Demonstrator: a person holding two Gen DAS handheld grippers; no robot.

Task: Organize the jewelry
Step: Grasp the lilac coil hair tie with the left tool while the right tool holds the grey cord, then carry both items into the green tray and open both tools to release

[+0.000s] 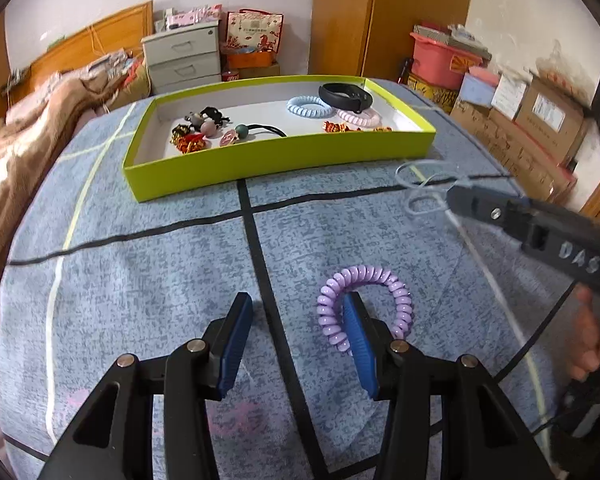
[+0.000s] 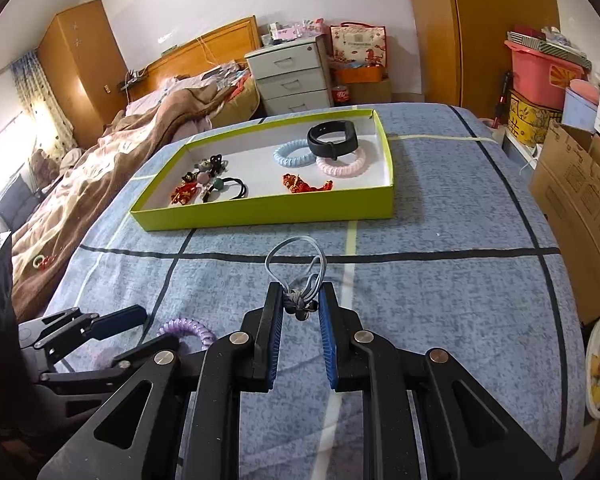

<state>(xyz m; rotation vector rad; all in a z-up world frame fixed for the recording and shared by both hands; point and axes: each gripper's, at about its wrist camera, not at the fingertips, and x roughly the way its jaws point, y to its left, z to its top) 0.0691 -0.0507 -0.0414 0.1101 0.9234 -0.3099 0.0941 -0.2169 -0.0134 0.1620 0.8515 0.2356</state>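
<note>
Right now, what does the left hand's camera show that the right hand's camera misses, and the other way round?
Only the left camera shows a person's hand on the right gripper's handle, and the left gripper open around one side of the purple coil hair tie.

Only the right camera shows the wardrobe, the curtain and the right gripper shut on the blue cord bracelet.

Both show the green tray of jewelry, the blue bedspread and the drawer unit.

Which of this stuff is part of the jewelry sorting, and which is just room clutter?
Job: green tray, cord bracelet in right gripper, purple coil at left gripper, black band.
Clutter: blanket, drawers, pink bin.
</note>
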